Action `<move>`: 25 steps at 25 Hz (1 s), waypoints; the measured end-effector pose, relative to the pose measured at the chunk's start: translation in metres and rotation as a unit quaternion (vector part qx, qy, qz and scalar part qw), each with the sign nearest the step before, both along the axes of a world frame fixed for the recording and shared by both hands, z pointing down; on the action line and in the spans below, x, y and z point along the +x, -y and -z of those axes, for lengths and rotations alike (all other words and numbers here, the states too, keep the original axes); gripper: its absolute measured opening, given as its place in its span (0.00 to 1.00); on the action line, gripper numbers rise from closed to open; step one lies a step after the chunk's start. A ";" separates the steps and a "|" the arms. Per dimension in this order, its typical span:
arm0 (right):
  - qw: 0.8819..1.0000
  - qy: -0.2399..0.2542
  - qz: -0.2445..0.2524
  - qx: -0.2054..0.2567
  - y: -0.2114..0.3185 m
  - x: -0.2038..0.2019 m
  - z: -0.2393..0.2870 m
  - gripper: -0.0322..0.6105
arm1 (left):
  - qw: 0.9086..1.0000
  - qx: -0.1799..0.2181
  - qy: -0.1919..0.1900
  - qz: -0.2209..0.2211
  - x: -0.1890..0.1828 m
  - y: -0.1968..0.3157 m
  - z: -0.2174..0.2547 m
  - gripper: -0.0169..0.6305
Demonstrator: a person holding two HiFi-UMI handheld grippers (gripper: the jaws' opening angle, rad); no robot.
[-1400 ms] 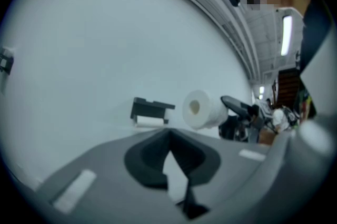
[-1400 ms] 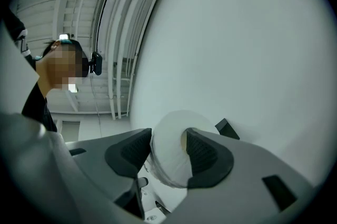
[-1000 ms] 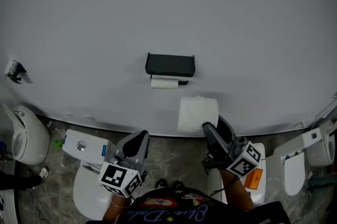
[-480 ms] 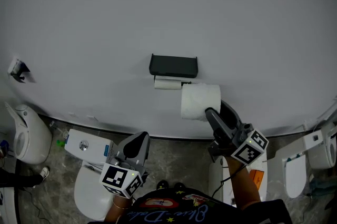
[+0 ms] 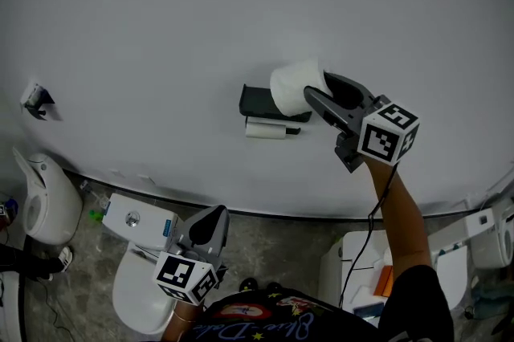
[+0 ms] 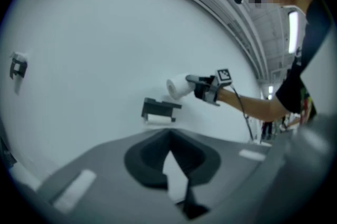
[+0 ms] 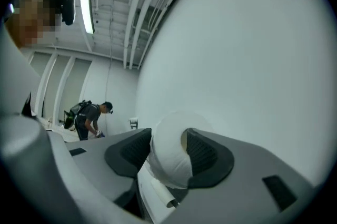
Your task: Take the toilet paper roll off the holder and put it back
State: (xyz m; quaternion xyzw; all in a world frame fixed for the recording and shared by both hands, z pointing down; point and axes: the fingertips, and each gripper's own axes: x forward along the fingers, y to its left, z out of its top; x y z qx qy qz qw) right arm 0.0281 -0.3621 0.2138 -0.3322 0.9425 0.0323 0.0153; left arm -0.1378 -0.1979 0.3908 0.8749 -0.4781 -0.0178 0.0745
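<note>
A white toilet paper roll (image 5: pixel 289 87) is clamped between the jaws of my right gripper (image 5: pixel 317 87), held up against the white wall at the upper right corner of the black holder (image 5: pixel 259 103). The right gripper view shows that roll (image 7: pixel 167 160) pressed between both dark pads. A thinner white roll (image 5: pixel 265 129) hangs on the holder's bar under the black shelf. My left gripper (image 5: pixel 210 220) stays low near my body, shut with nothing in it. From the left gripper view, the holder (image 6: pixel 157 108) and the held roll (image 6: pixel 177 86) lie ahead.
A toilet with its cistern (image 5: pixel 132 221) stands below left, another toilet (image 5: pixel 38 202) at far left, and white fixtures (image 5: pixel 474 234) at the right. A small metal fitting (image 5: pixel 36 100) is on the wall at left. A person (image 7: pixel 89 119) bends over far off.
My right gripper has lifted the roll from low by the floor edge up and slightly left, to the holder's upper right corner. The left gripper has stayed put.
</note>
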 end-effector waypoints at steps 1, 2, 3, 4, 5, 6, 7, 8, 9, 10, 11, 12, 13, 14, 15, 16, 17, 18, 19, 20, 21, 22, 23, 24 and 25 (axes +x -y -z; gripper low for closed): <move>1.000 -0.025 0.006 -0.011 0.008 -0.005 -0.002 0.39 | 1.000 -0.001 -0.002 0.005 -0.003 -0.001 -0.001 0.02; 0.999 -0.048 0.012 -0.023 0.014 -0.009 -0.005 0.39 | 1.000 -0.003 -0.005 0.011 -0.007 -0.002 -0.002 0.02; 0.997 -0.070 0.018 -0.033 0.019 -0.014 -0.008 0.39 | 1.000 -0.005 -0.010 0.017 -0.012 -0.002 -0.002 0.02; 0.995 -0.090 0.025 -0.042 0.023 -0.019 -0.010 0.39 | 1.000 -0.007 -0.014 0.025 -0.017 -0.002 -0.003 0.02; 0.992 -0.108 0.030 -0.050 0.027 -0.023 -0.013 0.39 | 0.999 -0.009 -0.019 0.034 -0.023 -0.002 -0.003 0.02; 0.990 -0.126 0.031 -0.055 0.030 -0.027 -0.015 0.39 | 0.999 -0.010 -0.024 0.041 -0.028 -0.002 -0.003 0.02; 0.987 -0.146 0.030 -0.057 0.033 -0.031 -0.017 0.39 | 0.999 -0.011 -0.027 0.046 -0.032 -0.003 -0.003 0.02; 0.984 -0.166 0.026 -0.056 0.036 -0.034 -0.019 0.39 | 0.998 -0.012 -0.030 0.050 -0.035 -0.003 -0.003 0.02; 0.981 -0.186 0.022 -0.055 0.039 -0.037 -0.021 0.39 | 0.998 -0.013 -0.032 0.053 -0.038 -0.004 -0.003 0.02; 0.977 -0.204 0.021 -0.054 0.042 -0.041 -0.023 0.39 | 0.998 -0.013 -0.033 0.056 -0.040 -0.004 -0.003 0.02; 0.974 -0.218 0.021 -0.056 0.044 -0.045 -0.025 0.39 | 0.998 -0.013 -0.034 0.058 -0.042 -0.005 -0.003 0.02; 0.972 -0.227 0.024 -0.058 0.046 -0.049 -0.025 0.39 | 0.998 -0.014 -0.035 0.059 -0.043 -0.005 -0.004 0.02; 0.971 -0.232 0.027 -0.061 0.047 -0.053 -0.026 0.39 | 0.997 -0.014 -0.036 0.059 -0.043 -0.006 -0.004 0.02; 0.970 -0.232 0.029 -0.064 0.049 -0.056 -0.026 0.39 | 0.997 -0.016 -0.037 0.059 -0.043 -0.007 -0.005 0.02; 0.970 -0.231 0.030 -0.066 0.051 -0.057 -0.026 0.39 | 0.997 -0.016 -0.038 0.060 -0.044 -0.007 -0.006 0.02; 0.971 -0.230 0.029 -0.065 0.053 -0.059 -0.025 0.39 | 0.997 -0.017 -0.039 0.061 -0.045 -0.007 -0.006 0.02; 0.971 -0.230 0.029 -0.059 0.054 -0.060 -0.025 0.39 | 0.997 -0.017 -0.041 0.063 -0.047 -0.008 -0.007 0.02; 0.971 -0.232 0.028 -0.049 0.055 -0.062 -0.024 0.39 | 0.997 -0.018 -0.042 0.064 -0.048 -0.008 -0.007 0.02; 0.970 -0.237 0.027 -0.039 0.054 -0.063 -0.024 0.39 | 0.997 -0.018 -0.043 0.065 -0.049 -0.008 -0.006 0.02; 0.969 -0.244 0.026 -0.027 0.053 -0.065 -0.024 0.39 | 0.997 -0.019 -0.043 0.066 -0.049 -0.008 -0.006 0.02; 0.968 -0.249 0.025 -0.014 0.052 -0.067 -0.024 0.39 | 0.997 -0.020 -0.044 0.066 -0.049 -0.007 -0.006 0.02; 0.967 -0.253 0.023 -0.001 0.051 -0.069 -0.024 0.39 | 0.997 -0.022 -0.045 0.066 -0.049 -0.007 -0.007 0.02; 0.967 -0.253 0.021 0.010 0.051 -0.070 -0.023 0.39 | 0.997 -0.024 -0.046 0.065 -0.048 -0.007 -0.008 0.02; 0.968 -0.249 0.017 0.020 0.051 -0.071 -0.023 0.39 | 0.997 -0.025 -0.047 0.064 -0.047 -0.007 -0.009 0.02; 0.970 -0.240 0.015 0.027 0.051 -0.071 -0.021 0.39 | 0.997 -0.027 -0.047 0.062 -0.046 -0.007 -0.010 0.02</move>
